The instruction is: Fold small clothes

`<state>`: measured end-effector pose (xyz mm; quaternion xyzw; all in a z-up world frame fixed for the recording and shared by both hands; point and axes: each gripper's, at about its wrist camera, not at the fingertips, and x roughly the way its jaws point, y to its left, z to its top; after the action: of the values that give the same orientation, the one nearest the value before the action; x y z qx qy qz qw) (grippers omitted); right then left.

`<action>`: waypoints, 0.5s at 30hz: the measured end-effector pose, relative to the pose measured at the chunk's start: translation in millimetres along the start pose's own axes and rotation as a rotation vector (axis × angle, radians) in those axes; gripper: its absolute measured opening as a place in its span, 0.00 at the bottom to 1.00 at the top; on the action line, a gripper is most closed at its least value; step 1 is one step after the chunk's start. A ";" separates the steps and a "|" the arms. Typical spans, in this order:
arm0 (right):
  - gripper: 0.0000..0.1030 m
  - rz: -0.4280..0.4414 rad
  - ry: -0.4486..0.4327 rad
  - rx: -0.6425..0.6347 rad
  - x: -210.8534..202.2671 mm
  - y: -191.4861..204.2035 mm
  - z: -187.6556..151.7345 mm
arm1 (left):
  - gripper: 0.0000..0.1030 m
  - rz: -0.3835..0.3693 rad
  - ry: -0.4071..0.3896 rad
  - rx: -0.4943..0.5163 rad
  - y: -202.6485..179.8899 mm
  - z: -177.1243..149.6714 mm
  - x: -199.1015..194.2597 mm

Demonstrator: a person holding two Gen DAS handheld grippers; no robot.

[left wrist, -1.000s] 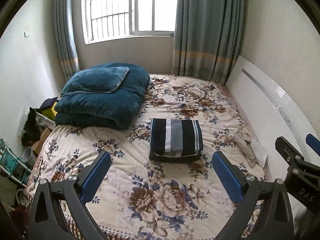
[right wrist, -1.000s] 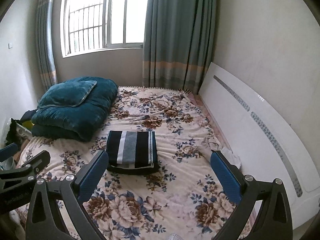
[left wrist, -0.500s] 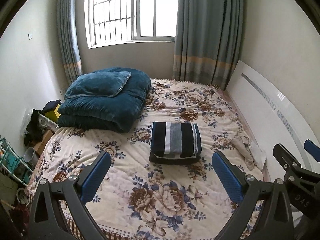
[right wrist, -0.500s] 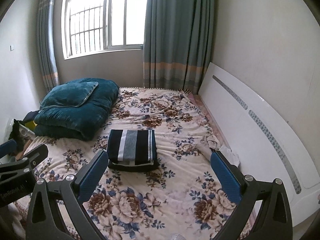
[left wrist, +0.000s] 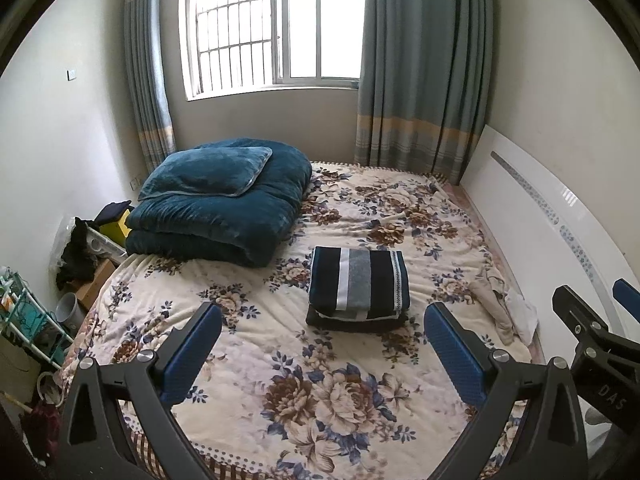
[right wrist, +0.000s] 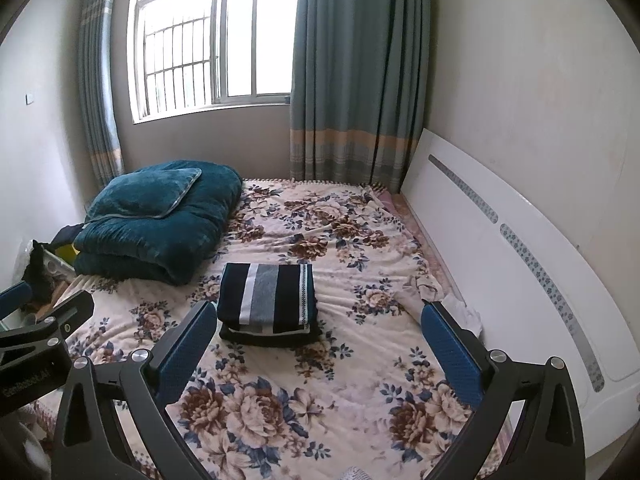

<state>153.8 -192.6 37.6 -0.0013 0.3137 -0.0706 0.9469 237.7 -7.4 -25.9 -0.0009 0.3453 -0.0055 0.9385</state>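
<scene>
Folded clothes (left wrist: 359, 285) near quilt (left wrist: 224, 204)

a bed (left wrist: 360, 400) with a floral cover fills the room. at its far left lies a folded teal quilt (left wrist: 224, 224), with a teal pillow (left wrist: 204, 174) on top. a white headboard (left wrist: 532, 216) runs along the right side. on the far wall is a barred window (left wrist: 276, 28), flanked by blue-grey curtains (left wrist: 420, 68). left of the bed, on the floor, are a green wire rack (left wrist: 28, 320), a grey pot (left wrist: 68, 306), a cardboard box (left wrist: 94, 284) and dark clutter (left wrist: 76, 248). a light switch (left wrist: 72, 75) sits on the left wall.
</scene>
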 end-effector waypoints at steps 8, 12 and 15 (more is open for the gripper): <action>1.00 0.013 0.002 -0.004 -1.9 2.6 0.1 | 1.00 0.006 -0.004 -0.007 3.3 0.6 -4.6; 1.00 0.023 0.000 -0.006 -3.8 6.2 -0.9 | 1.00 0.006 -0.003 -0.008 3.9 0.9 -6.8; 1.00 0.026 0.000 -0.006 -5.2 7.7 -1.6 | 1.00 0.007 -0.005 -0.007 3.4 1.5 -6.7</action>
<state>149.8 -184.2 39.0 0.0001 0.3140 -0.0576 0.9477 233.6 -3.9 -20.5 -0.0028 0.3428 -0.0009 0.9394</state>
